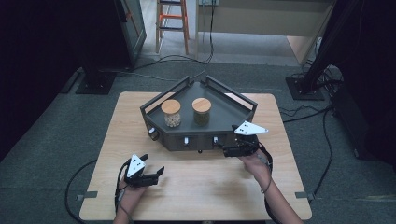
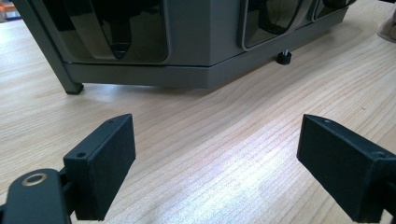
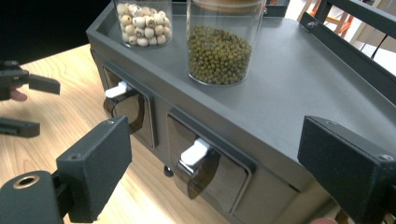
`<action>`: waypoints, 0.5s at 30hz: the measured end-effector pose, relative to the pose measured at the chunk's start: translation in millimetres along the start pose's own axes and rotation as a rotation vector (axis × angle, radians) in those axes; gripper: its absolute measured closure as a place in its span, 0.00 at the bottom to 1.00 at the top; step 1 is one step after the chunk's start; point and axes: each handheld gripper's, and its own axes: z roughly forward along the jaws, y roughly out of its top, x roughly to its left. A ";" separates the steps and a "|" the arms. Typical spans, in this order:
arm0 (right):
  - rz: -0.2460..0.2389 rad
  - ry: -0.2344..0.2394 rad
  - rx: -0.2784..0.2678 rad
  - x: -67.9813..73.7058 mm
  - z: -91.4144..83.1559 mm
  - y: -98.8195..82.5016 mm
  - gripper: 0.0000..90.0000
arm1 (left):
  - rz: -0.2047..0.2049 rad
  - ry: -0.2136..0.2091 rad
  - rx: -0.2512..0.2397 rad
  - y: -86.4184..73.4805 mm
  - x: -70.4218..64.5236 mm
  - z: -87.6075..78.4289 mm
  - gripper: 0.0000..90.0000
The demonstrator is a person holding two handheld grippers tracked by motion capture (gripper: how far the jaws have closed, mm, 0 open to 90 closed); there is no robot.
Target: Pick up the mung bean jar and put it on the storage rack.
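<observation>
Grey rack (image 3: 280,93), white-tabbed dark drawers (image 3: 205,175), right gripper (image 3: 210,168) fingers open, empty.

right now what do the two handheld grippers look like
Both the left gripper and the right gripper are black, each topped by a pale grey three-cornered plate with small dark dots. Each has two flat, blocky black jaws with small screw holes. A black cable trails from each. The forearms are bare; a thin band circles the right wrist.

I see a pale wood-grain desk (image 2: 224,140) with a soft sheen. The dark grey rack (image 3: 289,93) looks like matt painted metal, its drawer fronts (image 3: 210,179) glossy smoked plastic with white plastic tabs. Both jars (image 3: 219,46) are clear and glossy; lids (image 1: 201,104) look wooden.
</observation>
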 end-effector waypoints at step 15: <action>0.011 -0.003 0.001 -6.2 -14.1 -21.5 0.11 | -0.001 0.001 0.002 0.2 -0.3 0.3 0.13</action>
